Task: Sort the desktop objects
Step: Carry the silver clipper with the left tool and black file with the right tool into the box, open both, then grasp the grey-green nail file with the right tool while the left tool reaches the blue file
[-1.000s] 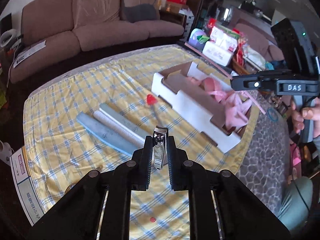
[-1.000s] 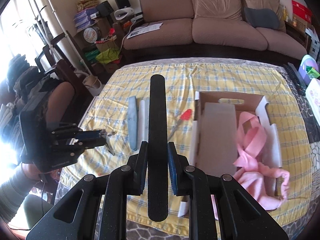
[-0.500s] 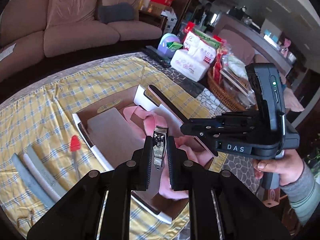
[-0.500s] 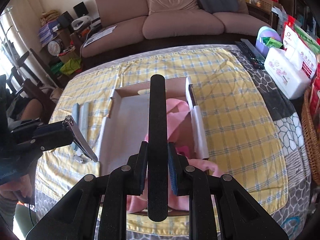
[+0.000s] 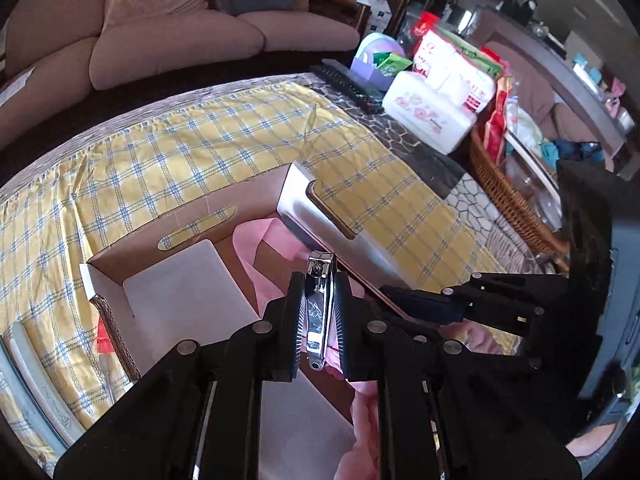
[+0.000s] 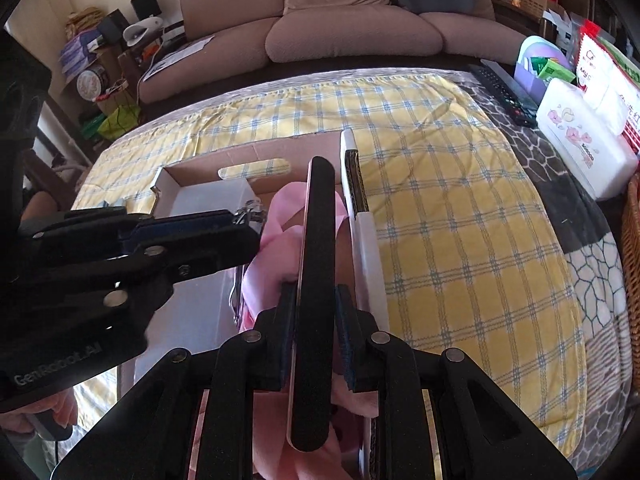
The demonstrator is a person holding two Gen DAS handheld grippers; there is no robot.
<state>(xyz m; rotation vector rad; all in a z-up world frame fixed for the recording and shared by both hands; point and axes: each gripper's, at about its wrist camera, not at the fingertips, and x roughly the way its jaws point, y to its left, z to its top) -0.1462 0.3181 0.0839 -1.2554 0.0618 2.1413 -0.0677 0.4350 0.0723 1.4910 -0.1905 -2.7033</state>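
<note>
here a nail clipper (image 5: 319, 304) is pinched by the left gripper (image 5: 319, 312) and a black nail file (image 6: 314, 280) by the right gripper (image 6: 314, 332), both held over the cardboard box (image 5: 192, 216), likely for dropping in.

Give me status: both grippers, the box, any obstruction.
Left gripper shut on nail clipper. Right gripper shut on black nail file. Both over cardboard box; pink cloth inside.

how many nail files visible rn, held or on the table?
3. One black nail file clamped in the right gripper over the cardboard box. Two pale ones lie side by side on the tablecloth, mostly cut off at the frame edge. More may be hidden.
</note>
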